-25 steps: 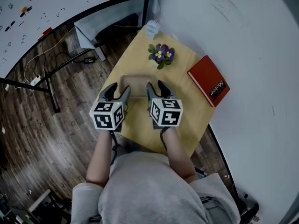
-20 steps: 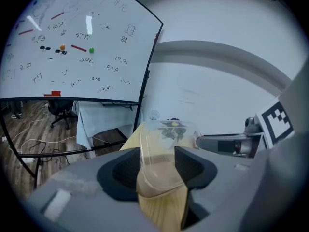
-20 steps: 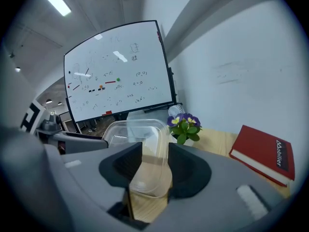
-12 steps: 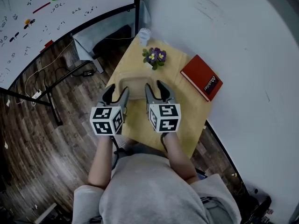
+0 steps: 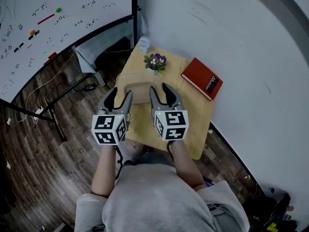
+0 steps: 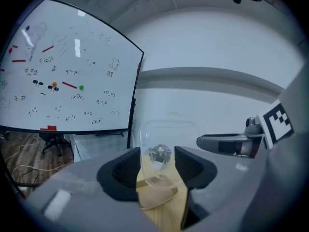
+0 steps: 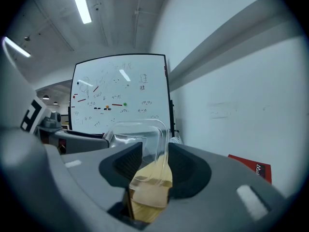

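A clear plastic tray (image 5: 136,87) is held up above a small wooden table (image 5: 193,124), tilted upward. My left gripper (image 5: 119,96) is shut on the tray's left rim (image 6: 145,178). My right gripper (image 5: 159,94) is shut on its right rim (image 7: 157,163). In the left gripper view the clear tray (image 6: 166,144) rises between the jaws, with the right gripper (image 6: 231,143) seen beyond it. In the right gripper view the left gripper (image 7: 72,137) shows at the tray's (image 7: 140,134) far side.
A potted purple flower (image 5: 155,62) and a white object (image 5: 143,44) stand at the table's far end. A red book (image 5: 202,79) lies by the wall. A whiteboard (image 5: 43,18) on a stand is to the left, with cables (image 5: 43,88) on the wooden floor.
Both grippers have lifted the tray higher and tipped it up; the table now looks smaller and farther below. In the gripper views the table has dropped from sight behind the tray.
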`<move>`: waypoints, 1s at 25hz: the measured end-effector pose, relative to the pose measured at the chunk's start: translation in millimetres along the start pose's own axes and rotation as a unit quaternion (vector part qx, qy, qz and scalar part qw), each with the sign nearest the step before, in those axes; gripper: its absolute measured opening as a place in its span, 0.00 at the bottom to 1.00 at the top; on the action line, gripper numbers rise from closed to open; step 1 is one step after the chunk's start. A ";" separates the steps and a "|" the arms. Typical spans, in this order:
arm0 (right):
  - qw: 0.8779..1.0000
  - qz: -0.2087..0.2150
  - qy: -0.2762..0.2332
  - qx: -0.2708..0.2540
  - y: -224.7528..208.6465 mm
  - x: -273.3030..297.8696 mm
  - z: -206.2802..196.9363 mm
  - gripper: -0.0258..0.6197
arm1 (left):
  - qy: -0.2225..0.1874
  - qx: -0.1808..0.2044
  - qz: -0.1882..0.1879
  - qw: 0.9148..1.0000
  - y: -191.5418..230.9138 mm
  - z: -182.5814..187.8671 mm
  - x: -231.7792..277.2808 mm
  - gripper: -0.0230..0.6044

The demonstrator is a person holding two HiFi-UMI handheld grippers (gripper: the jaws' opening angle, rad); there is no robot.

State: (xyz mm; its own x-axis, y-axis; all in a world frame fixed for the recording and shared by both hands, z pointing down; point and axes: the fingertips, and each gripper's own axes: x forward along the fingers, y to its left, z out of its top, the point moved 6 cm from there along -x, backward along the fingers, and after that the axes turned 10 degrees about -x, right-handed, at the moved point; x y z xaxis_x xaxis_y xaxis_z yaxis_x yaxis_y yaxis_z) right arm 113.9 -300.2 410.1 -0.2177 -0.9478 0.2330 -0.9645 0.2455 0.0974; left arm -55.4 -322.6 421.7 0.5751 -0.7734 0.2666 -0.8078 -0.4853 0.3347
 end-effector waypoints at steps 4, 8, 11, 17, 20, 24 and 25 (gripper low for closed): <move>1.000 -0.015 -0.021 -0.002 4.8 -18.9 13.2 0.30 | -0.017 0.016 -0.017 1.000 -10.1 12.2 -15.0 0.39; 0.999 -0.030 -0.037 -0.006 9.1 -38.3 24.4 0.30 | -0.032 0.026 -0.034 0.999 -20.6 21.6 -29.2 0.39; 0.998 -0.040 -0.050 -0.012 13.4 -51.8 32.7 0.30 | -0.042 0.033 -0.046 0.997 -26.7 27.8 -39.2 0.39; 0.995 -0.059 -0.072 -0.020 21.5 -79.5 46.1 0.29 | -0.059 0.044 -0.066 0.995 -39.3 35.5 -59.4 0.39; 0.994 -0.069 -0.082 -0.019 26.2 -92.4 51.9 0.29 | -0.067 0.049 -0.077 0.994 -44.7 38.9 -69.9 0.39; 0.992 -0.082 -0.092 -0.023 33.3 -108.4 56.6 0.29 | -0.075 0.059 -0.089 0.991 -51.0 40.9 -83.4 0.39; 0.992 -0.085 -0.095 -0.024 35.2 -112.4 57.8 0.29 | -0.077 0.060 -0.092 0.991 -52.6 41.5 -86.9 0.39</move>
State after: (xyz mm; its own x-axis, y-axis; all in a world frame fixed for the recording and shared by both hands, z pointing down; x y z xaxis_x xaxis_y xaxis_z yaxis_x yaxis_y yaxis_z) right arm 95.8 -196.8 331.4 -0.0815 -0.9964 0.0239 -0.9824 0.0843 0.1667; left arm -68.3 -246.9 343.4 0.6948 -0.7161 0.0667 -0.7061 -0.6616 0.2522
